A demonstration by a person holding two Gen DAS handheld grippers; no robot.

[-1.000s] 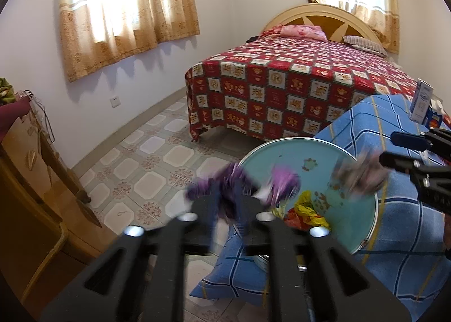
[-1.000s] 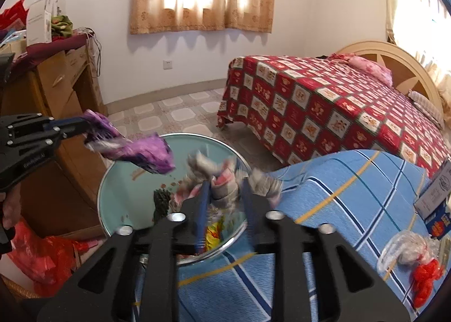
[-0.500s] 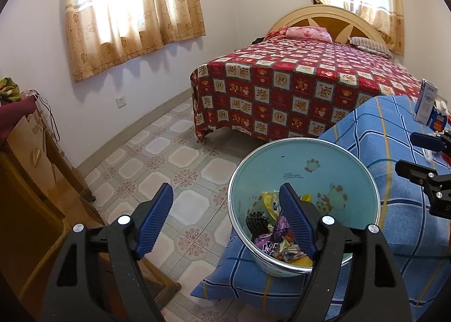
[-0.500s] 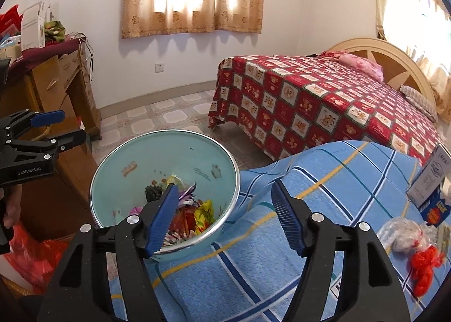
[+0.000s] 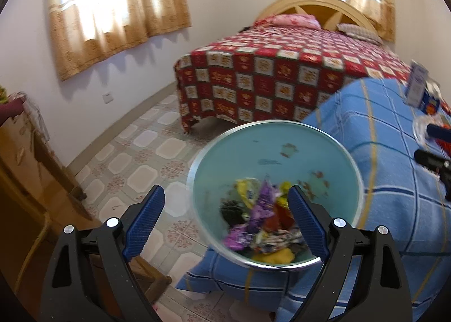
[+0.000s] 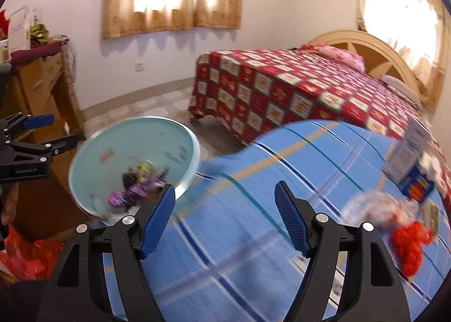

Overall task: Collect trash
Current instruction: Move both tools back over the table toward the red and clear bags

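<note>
I count one trash bin, pale teal inside with a metal rim, standing at the corner of the blue checked surface; in my left view it fills the centre. Inside it lies a single heap of wrappers, purple, yellow and red mixed, too blurred to count apiece. My left tongs are opening wide with nothing between the pads, framing the bin's near rim. My right tongs are also opening and empty, over the blue cloth, the bin at ten o'clock. At three o'clock there I see one clear bag, one red bundle and one blue-and-white carton. Two beds' worth of room: one red quilted bed beyond.
</note>
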